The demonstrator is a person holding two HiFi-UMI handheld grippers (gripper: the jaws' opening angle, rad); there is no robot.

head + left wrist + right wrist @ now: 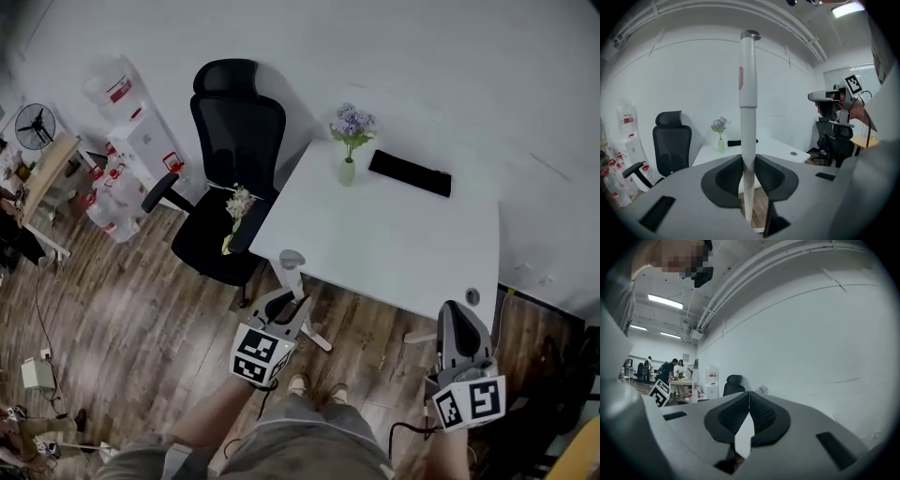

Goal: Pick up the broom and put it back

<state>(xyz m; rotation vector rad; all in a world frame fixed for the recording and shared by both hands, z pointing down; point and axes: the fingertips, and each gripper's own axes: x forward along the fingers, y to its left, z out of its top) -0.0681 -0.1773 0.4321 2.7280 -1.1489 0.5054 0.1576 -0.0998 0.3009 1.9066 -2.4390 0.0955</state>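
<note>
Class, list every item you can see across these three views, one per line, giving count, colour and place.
table: one, white, against the wall
office chair: one, black, left of the table
vase of flowers: one, purple blooms, on the table
flat slab: one, black, on the table, right of the vase
dried sprig: one, pale, on the chair seat
water dispenser: one, white, far left
fan: one, black, far left
broom handle: one, white, upright
left gripper: grey, shut on the broom handle
right gripper: grey, shut, empty
</note>
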